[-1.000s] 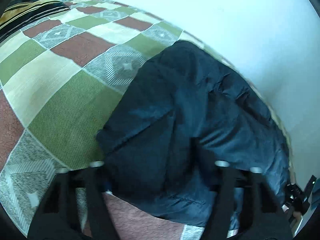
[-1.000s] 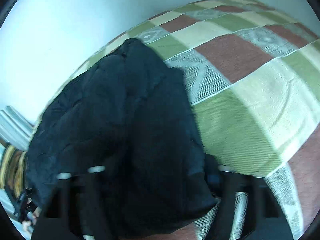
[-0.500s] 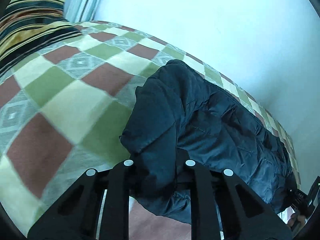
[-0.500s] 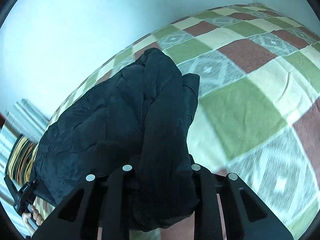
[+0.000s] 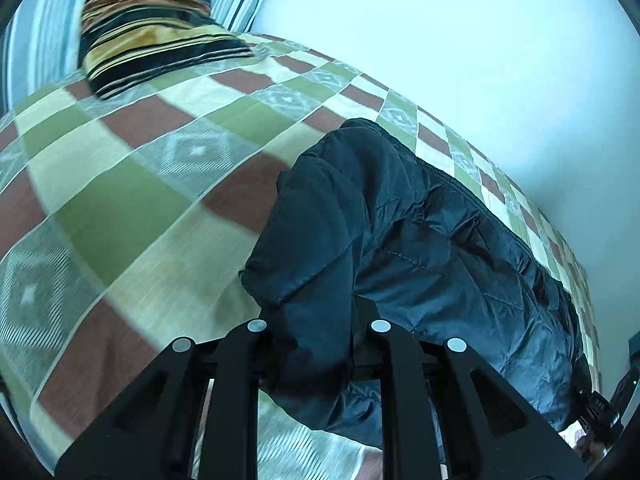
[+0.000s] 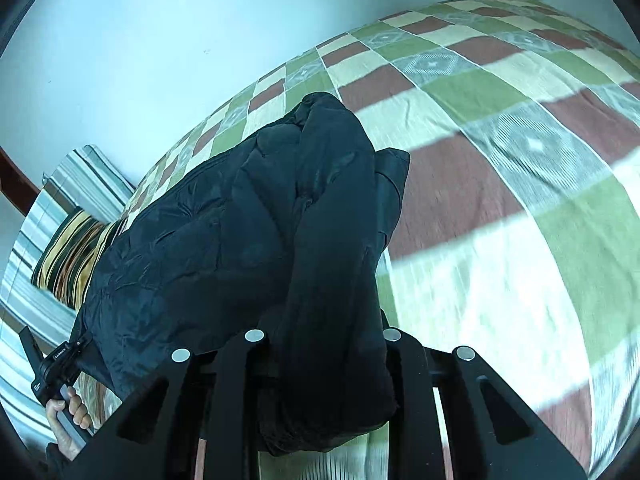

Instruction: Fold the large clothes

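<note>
A dark navy quilted jacket [image 5: 400,232] hangs stretched between my two grippers above the checkered bedspread [image 5: 120,200]. My left gripper [image 5: 318,326] is shut on one end of the jacket, the fabric bunched between its fingers. My right gripper [image 6: 322,336] is shut on the other end of the jacket [image 6: 240,240], a thick fold draped over its fingers. The left gripper and the hand on it show in the right wrist view [image 6: 52,364]. The right gripper shows at the lower right of the left wrist view [image 5: 600,412].
The bedspread [image 6: 500,160] has green, brown and cream squares. A striped yellow-and-black pillow [image 5: 152,20] lies at the head of the bed, also in the right wrist view [image 6: 76,252]. A pale wall [image 5: 460,40] runs along the bed's far side.
Both grippers have closed on the jacket's ends and lifted it off the bedspread. The views have tilted up, so the pillow and more wall show now.
</note>
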Available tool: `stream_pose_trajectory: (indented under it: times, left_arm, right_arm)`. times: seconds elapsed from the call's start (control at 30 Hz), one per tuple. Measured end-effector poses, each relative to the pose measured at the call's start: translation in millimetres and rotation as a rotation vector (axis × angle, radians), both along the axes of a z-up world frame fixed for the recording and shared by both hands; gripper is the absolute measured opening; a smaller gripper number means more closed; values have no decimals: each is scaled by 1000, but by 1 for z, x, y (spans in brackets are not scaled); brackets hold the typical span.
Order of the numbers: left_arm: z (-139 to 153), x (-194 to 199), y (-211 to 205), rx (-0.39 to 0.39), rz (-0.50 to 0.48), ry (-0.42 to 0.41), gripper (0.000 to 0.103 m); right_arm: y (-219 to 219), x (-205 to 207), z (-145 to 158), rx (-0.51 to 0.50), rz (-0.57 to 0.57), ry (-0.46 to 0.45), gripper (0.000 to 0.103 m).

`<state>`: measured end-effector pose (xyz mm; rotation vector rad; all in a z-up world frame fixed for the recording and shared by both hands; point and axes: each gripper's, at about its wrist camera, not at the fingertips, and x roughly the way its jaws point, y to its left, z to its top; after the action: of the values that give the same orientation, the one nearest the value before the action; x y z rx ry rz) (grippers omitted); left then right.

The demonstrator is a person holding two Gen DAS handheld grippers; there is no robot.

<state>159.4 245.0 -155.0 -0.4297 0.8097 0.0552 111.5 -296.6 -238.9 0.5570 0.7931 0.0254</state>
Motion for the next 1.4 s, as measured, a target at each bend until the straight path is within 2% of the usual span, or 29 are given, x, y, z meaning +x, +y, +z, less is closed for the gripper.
stream_pose_trajectory:
  times: [0.1,0.23,0.3,0.43,0.5,0.53,0.57,0.7,0.8,0.9,1.07,1.17,1.3,1.4]
  left_arm:
    - [-5,-15,8,-3,2,3,17]
    - [-12,-17,14,-28,11,6,18]
    - [-13,-16,13,-16,9,13,19]
    - [-11,-15,12,9,8,29,32]
    - [-13,-16,17,-22,6,43,47]
    - [-13,-19,19,-35,6,48,59]
    - [-13,-21,23,-53,9,51,63]
    - [-11,-29,33,-50,-1,54,69]
    - [-9,-32,41,-37,-16,54,70]
    - [-6,-35,45,-31,-34,50,70]
    - [-3,-34,48,-2,-56,52,72]
    - [-2,-33,47,20,-66,56,72]
    - [0,-31,46,48,-80,56,73]
    - [3,-29,47,62,-90,49,72]
  right_arm:
    - [5,-12,-3,-22,10,4,22]
    - [8,-15,-4,-46,16,-2,24]
    - [6,-17,-4,-30,10,-3,27]
    - [2,-21,2,-32,-1,9,40]
    - [2,-24,8,-54,-13,7,45]
    - [2,-27,11,-65,-18,3,48]
    - [0,-31,18,-89,-34,-4,50]
    - [-4,-43,46,-208,-115,-44,53]
    - [0,-44,64,-246,-119,-76,53]
    - [23,-36,68,-240,-64,-94,53]
    - [86,-9,61,-249,103,-72,46]
    - [128,11,62,-291,179,-71,46]
    - [169,35,65,-348,241,-61,46]
    - [190,54,61,-390,245,-44,46]
